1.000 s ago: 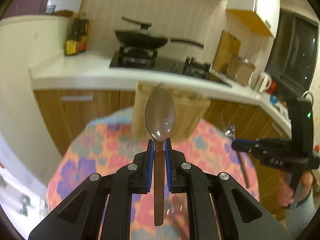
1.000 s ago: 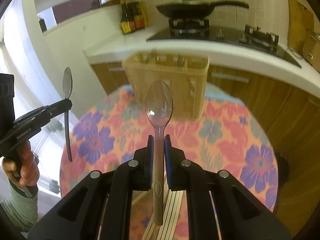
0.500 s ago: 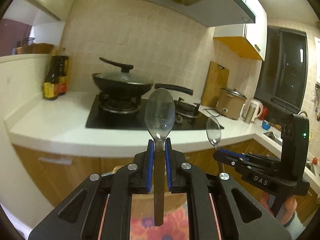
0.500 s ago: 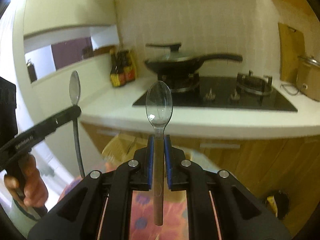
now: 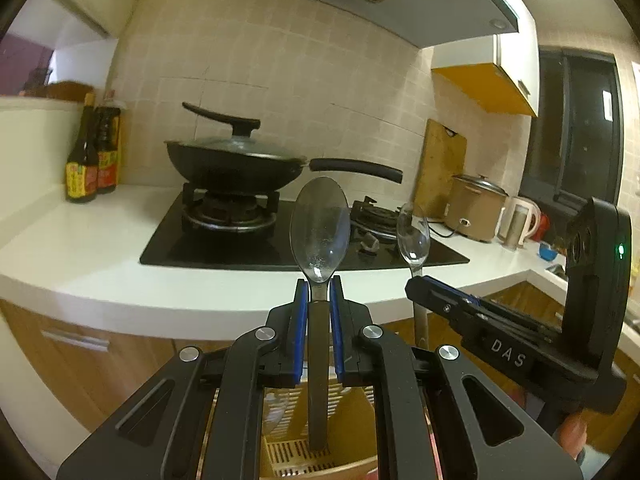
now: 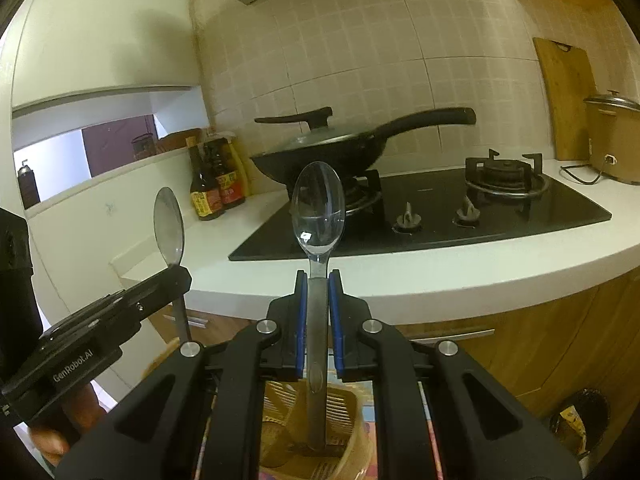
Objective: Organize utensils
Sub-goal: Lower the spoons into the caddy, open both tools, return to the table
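Item: two clear spoons. I have swung both upright from the table view; left gripper point(image 5: 319, 312) clamps left spoon point(image 5: 319, 228), right gripper point(image 6: 318, 312) clamps right spoon point(image 6: 317, 212), handle tips now over the utensil basket point(image 5: 296, 456), ready for lowering.

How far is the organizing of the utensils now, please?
Done: nothing visibly stored yet. In hand: the left gripper is shut on a dark-handled spoon, the right gripper on a clear spoon, both upright, handle ends low over the slotted utensil basket. Left: release both into the basket; other utensils are out of view.
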Action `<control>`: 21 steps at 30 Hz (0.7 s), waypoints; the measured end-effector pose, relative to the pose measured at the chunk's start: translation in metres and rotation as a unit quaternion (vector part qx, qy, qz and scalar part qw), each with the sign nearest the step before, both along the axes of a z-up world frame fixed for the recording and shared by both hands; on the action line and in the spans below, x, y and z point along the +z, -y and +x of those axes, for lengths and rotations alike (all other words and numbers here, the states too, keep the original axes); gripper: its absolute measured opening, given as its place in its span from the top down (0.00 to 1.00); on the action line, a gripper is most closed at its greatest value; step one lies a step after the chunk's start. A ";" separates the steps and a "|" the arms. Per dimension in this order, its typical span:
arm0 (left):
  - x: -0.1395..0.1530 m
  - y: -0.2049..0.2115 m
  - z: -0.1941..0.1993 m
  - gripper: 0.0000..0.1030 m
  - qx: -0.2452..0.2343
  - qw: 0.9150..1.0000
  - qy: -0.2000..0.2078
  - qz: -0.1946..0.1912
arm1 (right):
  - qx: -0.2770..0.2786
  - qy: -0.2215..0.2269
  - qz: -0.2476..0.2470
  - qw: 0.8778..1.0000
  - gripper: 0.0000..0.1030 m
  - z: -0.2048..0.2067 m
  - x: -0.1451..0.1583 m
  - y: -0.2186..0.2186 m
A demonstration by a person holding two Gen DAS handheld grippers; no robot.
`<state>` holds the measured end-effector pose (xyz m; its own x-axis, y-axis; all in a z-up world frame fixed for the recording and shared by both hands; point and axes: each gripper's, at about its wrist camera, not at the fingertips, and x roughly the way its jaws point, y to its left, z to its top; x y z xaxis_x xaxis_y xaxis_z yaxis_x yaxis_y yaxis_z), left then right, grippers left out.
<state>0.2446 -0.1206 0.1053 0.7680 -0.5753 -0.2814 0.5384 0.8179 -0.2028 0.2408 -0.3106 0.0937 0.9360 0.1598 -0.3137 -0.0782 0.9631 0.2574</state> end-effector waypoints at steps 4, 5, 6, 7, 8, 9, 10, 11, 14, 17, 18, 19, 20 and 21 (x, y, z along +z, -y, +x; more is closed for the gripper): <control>-0.009 0.004 0.002 0.91 0.007 1.000 0.003 0.001 | -0.013 0.004 0.004 1.000 0.92 0.000 -0.009 0.002; -0.011 0.005 0.001 0.91 0.009 1.000 0.006 0.005 | -0.013 0.005 0.001 1.000 0.92 0.000 -0.011 0.000; -0.014 0.006 0.002 0.91 0.010 1.000 0.006 0.008 | -0.015 0.006 -0.004 1.000 0.92 0.000 -0.012 -0.001; -0.015 0.006 0.002 0.91 0.011 1.000 0.006 0.009 | -0.016 0.007 -0.007 1.000 0.92 -0.001 -0.013 -0.003; -0.017 0.006 0.001 0.91 0.012 1.000 0.004 0.009 | -0.014 0.007 -0.008 1.000 0.92 -0.001 -0.014 -0.004; -0.018 0.006 0.001 0.91 0.013 1.000 0.002 0.009 | -0.011 0.006 -0.008 1.000 0.92 -0.001 -0.016 -0.005; -0.020 0.006 0.001 0.91 0.013 1.000 0.000 0.009 | -0.010 0.006 -0.008 1.000 0.92 -0.002 -0.018 -0.007; -0.022 0.005 0.001 0.91 0.012 1.000 -0.002 0.010 | -0.008 0.006 -0.009 1.000 0.92 -0.003 -0.019 -0.007; -0.029 0.000 -0.002 0.91 0.013 1.000 -0.014 0.008 | 0.000 0.004 -0.015 1.000 0.92 -0.009 -0.022 -0.011; -0.033 -0.005 -0.007 0.86 0.013 1.000 -0.024 0.006 | 0.007 0.001 -0.021 1.000 0.91 -0.019 -0.024 -0.013; -0.034 -0.007 -0.011 0.83 0.013 1.000 -0.025 0.008 | 0.009 -0.003 -0.022 1.000 0.91 -0.022 -0.025 -0.013; -0.034 -0.009 -0.014 0.83 0.015 1.000 -0.025 0.010 | 0.011 -0.006 -0.023 1.000 0.90 -0.025 -0.025 -0.013; -0.034 -0.010 -0.017 0.83 0.015 0.999 -0.027 0.012 | 0.014 -0.012 -0.025 1.000 0.90 -0.029 -0.026 -0.012; -0.034 -0.013 -0.021 0.81 0.013 0.999 -0.030 0.013 | 0.020 -0.015 -0.024 0.999 0.90 -0.036 -0.025 -0.011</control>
<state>0.2241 -0.1079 0.0716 0.7636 -0.5479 -0.3417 0.5047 0.8365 -0.2134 0.2053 -0.2996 0.0682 0.9192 0.1800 -0.3503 -0.1088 0.9708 0.2136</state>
